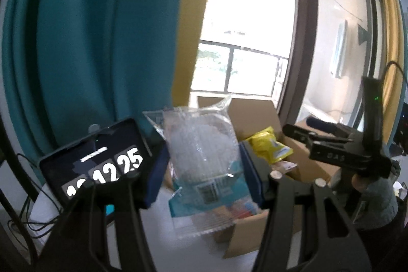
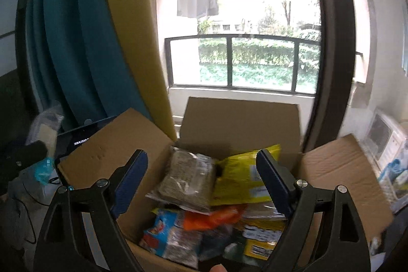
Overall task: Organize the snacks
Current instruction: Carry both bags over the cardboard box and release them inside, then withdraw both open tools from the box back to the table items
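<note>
My left gripper (image 1: 204, 165) is shut on a clear plastic snack bag with a blue label (image 1: 201, 157) and holds it upright in the air, left of the open cardboard box (image 1: 257, 108). A yellow snack bag (image 1: 269, 145) lies in that box. My right gripper (image 2: 201, 177) is open and empty, hovering over the same box (image 2: 237, 116). Inside lie a grey-green packet (image 2: 188, 180), the yellow bag (image 2: 242, 175), an orange packet (image 2: 211, 217) and a blue-red packet (image 2: 159, 231). The right gripper also shows in the left wrist view (image 1: 301, 134). The held bag shows at the left of the right wrist view (image 2: 46, 124).
A tablet showing a clock (image 1: 99, 159) stands left of the box, in front of a teal curtain (image 1: 89, 29). Cables (image 1: 33, 216) trail at the lower left. A window with a black railing (image 2: 242, 60) is behind the box. A white appliance (image 2: 385, 139) stands at the right.
</note>
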`<state>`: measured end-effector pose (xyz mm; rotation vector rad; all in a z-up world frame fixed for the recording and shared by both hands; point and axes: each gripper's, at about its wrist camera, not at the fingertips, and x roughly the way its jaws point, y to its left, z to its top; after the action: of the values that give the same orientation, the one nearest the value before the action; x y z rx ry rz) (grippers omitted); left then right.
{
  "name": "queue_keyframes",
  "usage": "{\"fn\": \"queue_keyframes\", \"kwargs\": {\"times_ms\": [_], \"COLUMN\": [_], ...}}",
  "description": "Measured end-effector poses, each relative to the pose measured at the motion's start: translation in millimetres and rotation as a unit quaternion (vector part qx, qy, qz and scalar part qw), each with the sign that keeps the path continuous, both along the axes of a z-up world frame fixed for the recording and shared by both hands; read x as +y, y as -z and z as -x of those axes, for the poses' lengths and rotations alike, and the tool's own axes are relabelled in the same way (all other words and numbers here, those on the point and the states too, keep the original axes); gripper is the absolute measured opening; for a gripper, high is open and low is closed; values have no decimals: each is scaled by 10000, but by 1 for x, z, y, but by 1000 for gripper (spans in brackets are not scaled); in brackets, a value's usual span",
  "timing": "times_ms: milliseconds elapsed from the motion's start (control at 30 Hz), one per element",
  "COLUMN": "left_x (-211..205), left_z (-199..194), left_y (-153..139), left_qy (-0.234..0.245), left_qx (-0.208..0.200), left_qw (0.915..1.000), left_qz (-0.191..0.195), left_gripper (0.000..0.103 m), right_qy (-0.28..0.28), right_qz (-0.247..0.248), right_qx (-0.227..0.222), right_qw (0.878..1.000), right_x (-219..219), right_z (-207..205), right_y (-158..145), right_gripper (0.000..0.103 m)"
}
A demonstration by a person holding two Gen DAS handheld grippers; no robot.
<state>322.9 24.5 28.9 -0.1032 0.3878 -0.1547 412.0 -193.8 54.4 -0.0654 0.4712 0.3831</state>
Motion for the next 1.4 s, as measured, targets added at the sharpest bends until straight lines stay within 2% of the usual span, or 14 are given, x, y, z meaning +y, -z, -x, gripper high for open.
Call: {"fn": "queue_keyframes", "kwargs": {"times_ms": [300,600,667,733,967,1400], "left_x": [-51,-123,-136,-144,-152,-139], "left_z": [-26,-65,-70,-71,-60,-3], "left_y": [11,32,35,35,27,14], "left_qy": [356,820,832,828,765,841], "left_qx": [232,636,683,700,711,486], "left_qw": [9991,9946,9942,9941,9945,9953], "left_qz": [-62,-20,-27,-20,35,68], "left_gripper": [57,59,64,77,81,81], "right_qy": [153,525,583,648,826,879], "right_qz": [78,-36,-37,-15,-125,-137], "right_qx": [-109,-178,-180,-165,-174,-128], "right_qw": [9998,9985,9981,9978,9964,9960], "right_x": [-53,-119,-128,-139,-161,-158], "right_z": [25,34,35,36,53,106], "right_y": [-5,-7,-6,-3,-8,-8], "right_gripper": [89,89,89,89,89,89]}}
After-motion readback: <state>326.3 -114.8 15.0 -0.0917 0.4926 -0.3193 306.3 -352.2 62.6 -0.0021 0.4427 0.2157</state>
